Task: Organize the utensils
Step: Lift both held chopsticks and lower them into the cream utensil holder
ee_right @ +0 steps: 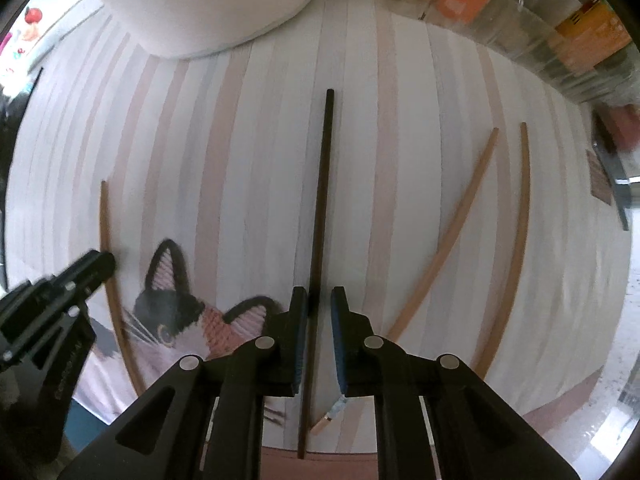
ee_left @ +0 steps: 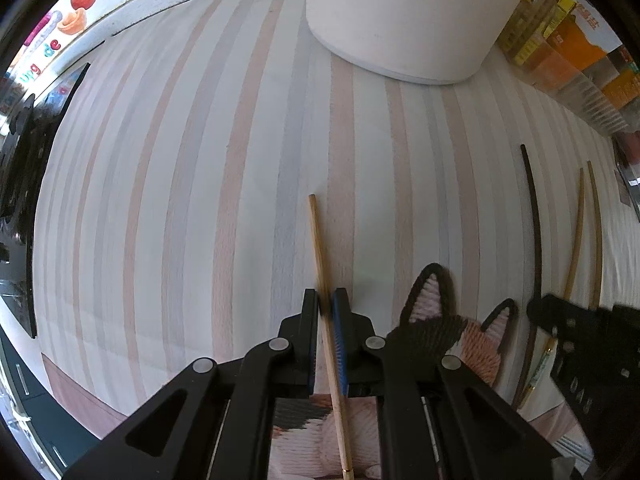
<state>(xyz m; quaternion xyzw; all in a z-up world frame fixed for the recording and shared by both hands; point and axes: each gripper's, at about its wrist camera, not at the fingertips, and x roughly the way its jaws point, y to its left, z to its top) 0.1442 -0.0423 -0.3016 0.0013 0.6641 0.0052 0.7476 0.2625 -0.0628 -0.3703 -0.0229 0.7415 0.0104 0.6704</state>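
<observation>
1. Plainly, the biggest risk sits with the right gripper (ee_right: 320, 304). Its jaws stand a narrow gap apart astride the dark chopstick (ee_right: 323, 184), which lies on the striped cloth (ee_right: 400, 160), and only one pad looks to be touching it. Lifted like this, the stick would stay behind or roll.
2. The left gripper (ee_left: 326, 304) is pinched nearly closed on a light chopstick (ee_left: 320, 248) near one end. Held so far off-centre, the stick may pivot or slip.
3. Two more light chopsticks (ee_right: 452, 240) lie splayed nearby and could be knocked.
4. Writing: coloured wall letters (ee_left: 52, 50) read "de". The print on the orange boxes (ee_left: 576, 40) is too blurred to read.
</observation>
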